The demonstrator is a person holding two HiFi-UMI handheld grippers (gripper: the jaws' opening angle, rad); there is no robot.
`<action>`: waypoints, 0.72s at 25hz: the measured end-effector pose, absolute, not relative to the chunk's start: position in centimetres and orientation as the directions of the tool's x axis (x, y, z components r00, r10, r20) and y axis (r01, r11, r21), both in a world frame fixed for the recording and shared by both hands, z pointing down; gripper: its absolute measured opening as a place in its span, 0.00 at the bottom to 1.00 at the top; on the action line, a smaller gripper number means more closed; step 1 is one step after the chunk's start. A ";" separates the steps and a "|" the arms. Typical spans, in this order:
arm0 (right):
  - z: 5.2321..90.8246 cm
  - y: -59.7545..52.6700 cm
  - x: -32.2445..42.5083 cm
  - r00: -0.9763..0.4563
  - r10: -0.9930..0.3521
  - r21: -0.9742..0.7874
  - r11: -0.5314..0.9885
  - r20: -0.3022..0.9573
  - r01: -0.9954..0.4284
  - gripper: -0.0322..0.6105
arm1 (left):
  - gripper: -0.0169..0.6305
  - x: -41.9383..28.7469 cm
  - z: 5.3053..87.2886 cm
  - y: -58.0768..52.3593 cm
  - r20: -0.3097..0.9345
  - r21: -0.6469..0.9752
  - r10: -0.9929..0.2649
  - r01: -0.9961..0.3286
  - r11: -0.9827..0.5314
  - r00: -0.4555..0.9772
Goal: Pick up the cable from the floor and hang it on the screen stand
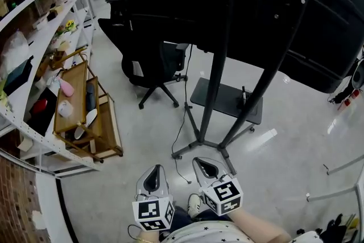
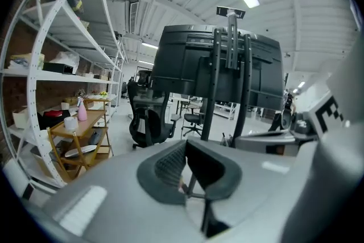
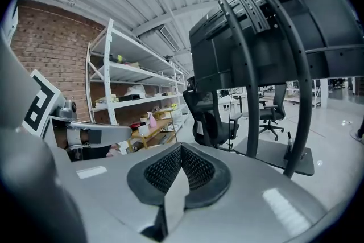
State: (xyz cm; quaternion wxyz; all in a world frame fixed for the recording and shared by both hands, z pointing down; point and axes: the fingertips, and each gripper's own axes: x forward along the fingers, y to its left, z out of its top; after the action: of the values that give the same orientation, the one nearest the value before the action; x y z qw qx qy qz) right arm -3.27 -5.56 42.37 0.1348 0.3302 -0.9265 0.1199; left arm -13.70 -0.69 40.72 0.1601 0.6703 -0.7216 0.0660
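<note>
Black cable (image 1: pixel 181 173) on floor just ahead, between both grippers, trailing toward screen stand (image 1: pixel 213 94) | left gripper (image 1: pixel 154 172) jaws together, empty | right gripper (image 1: pixel 202 164) likewise | step: approach, pickup not begun | next: part jaws, lower onto cable

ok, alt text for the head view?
The left gripper and right gripper sit low in frame, fingers together and empty, aimed at the base of a black screen stand. A thin cable trails on the floor beside it; office chair behind, wooden cart and shelves at left.
</note>
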 end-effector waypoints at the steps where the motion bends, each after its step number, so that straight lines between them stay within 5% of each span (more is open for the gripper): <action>1: 42.9 -6.7 -3.7 -0.744 -0.573 -0.138 0.753 0.343 -0.643 0.05 | 0.04 -13.9 41.2 -1.7 0.331 0.119 -0.942 -0.988 0.096 -0.051; 18: 64.8 -27.7 -13.3 -0.588 -0.557 -0.235 0.578 0.586 -0.781 0.11 | 0.04 -22.0 62.3 -23.0 0.560 0.231 -0.821 -0.973 0.028 0.109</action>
State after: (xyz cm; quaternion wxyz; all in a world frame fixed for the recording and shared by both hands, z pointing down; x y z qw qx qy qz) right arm -13.31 -27.74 64.77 0.2315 0.3901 -0.8575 0.2426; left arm -21.99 -23.03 62.33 0.2924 0.6850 -0.6546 0.1297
